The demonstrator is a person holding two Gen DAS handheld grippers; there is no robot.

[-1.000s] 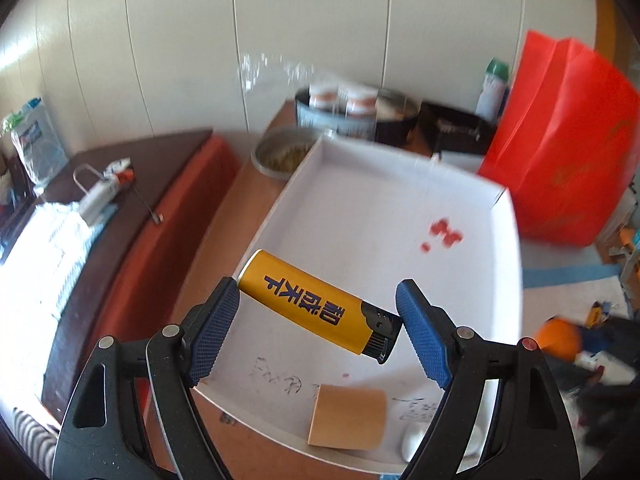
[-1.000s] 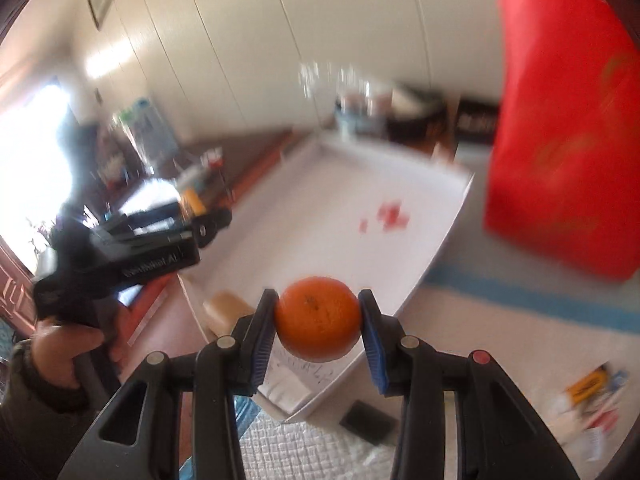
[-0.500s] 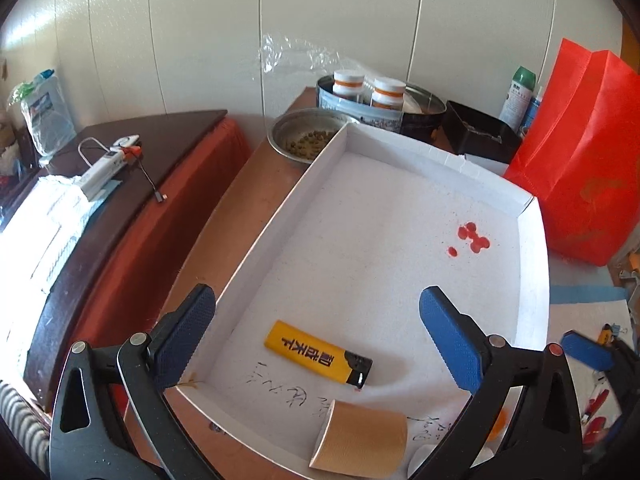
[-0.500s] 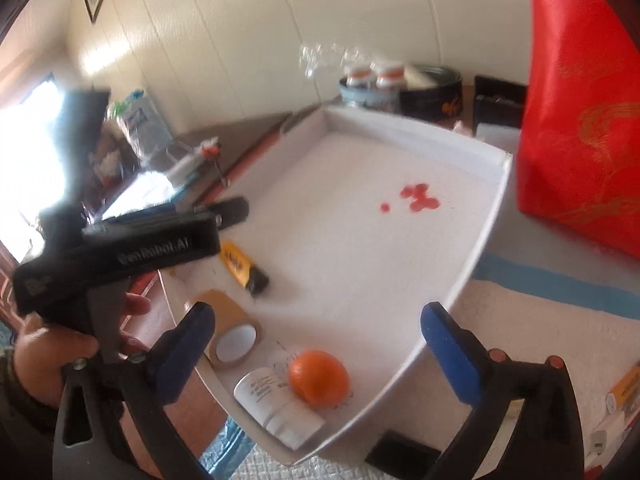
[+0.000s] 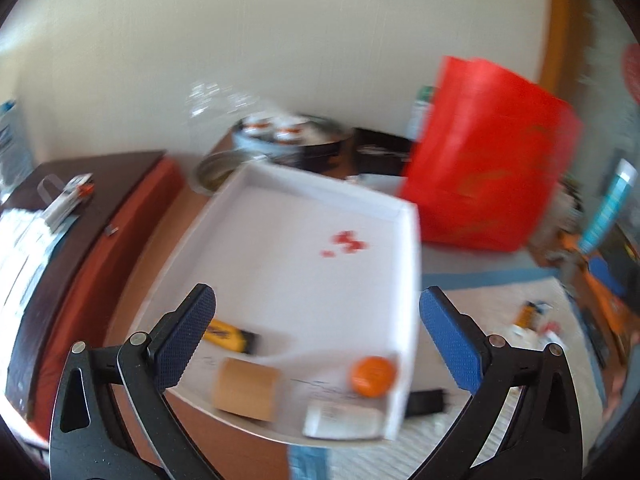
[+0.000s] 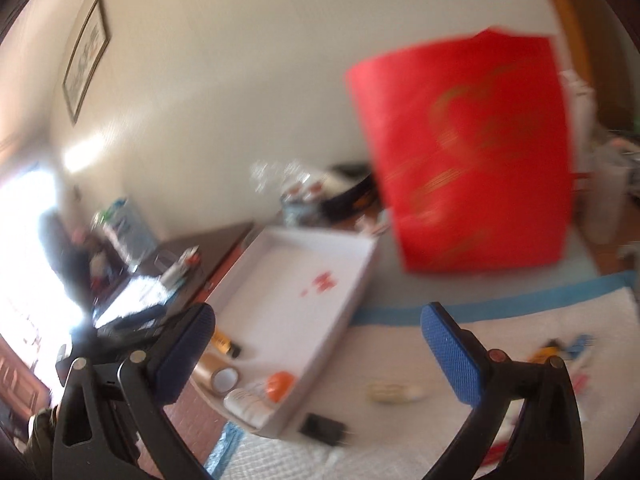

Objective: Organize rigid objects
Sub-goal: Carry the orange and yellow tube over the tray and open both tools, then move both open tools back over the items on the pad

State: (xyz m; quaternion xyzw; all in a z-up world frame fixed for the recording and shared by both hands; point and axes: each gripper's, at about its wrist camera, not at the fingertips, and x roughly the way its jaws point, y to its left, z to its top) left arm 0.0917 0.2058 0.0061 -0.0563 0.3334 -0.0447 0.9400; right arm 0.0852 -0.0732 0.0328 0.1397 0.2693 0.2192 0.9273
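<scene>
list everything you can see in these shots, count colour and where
box: 1, white, shallow and open, on the table
lighter: 1, yellow and black, in the box near its front left
tape roll: 1, brown, in the box at the front
orange: 1, orange, in the box's front right corner
white bottle: 1, lying in the box in front of the orange
red spots: a few, on the box floor
small black block: 1, on the cloth beside the box
pale tube: 1, blurred, on the white cloth
red bag: 1, standing right of the box
metal bowl: 1, behind the box
left gripper: blue pads, open
right gripper: blue pads, open
</scene>
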